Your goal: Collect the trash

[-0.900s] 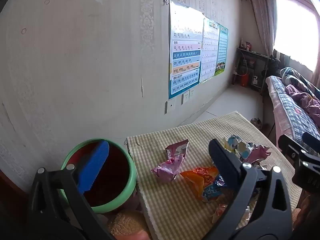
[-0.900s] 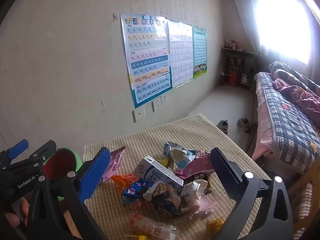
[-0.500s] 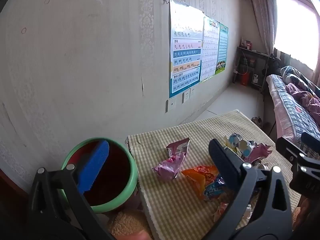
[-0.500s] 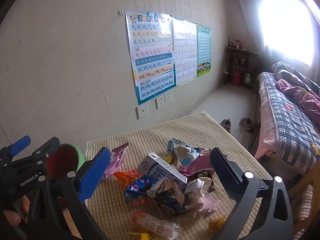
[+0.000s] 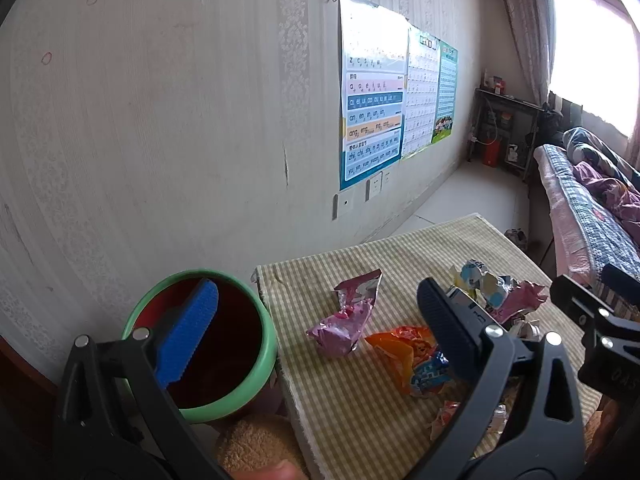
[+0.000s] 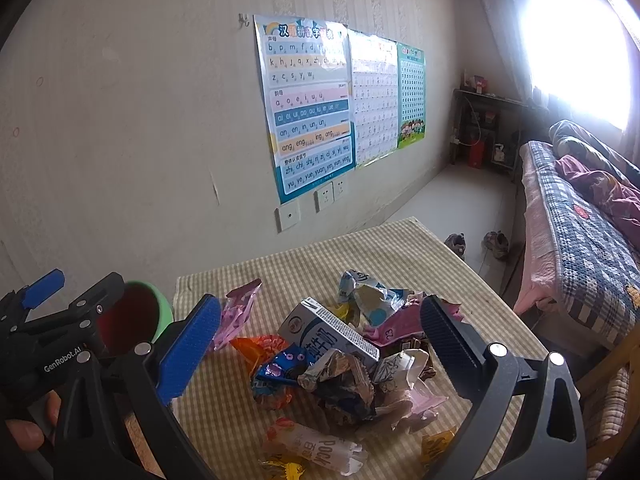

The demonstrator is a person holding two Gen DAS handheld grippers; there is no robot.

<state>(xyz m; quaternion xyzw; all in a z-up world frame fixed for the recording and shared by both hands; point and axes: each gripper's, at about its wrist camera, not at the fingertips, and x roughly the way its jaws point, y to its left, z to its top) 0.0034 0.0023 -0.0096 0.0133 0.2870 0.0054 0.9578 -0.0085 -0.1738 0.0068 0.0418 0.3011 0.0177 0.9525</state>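
Both grippers, left gripper (image 5: 316,332) and right gripper (image 6: 320,344), hover wide open and empty over crumpled foil wrappers (image 6: 340,384) on the checked tabletop (image 6: 360,252), likely choosing a first piece for the green-rimmed round bin (image 5: 264,336).

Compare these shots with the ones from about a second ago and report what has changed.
Very little. The right gripper has eased slightly forward and up over the trash pile, so the wall posters sit lower and further right in its view. The left gripper barely shifted. Both stay wide open, holding nothing. The wrappers, the milk carton and the green bin lie where they were.
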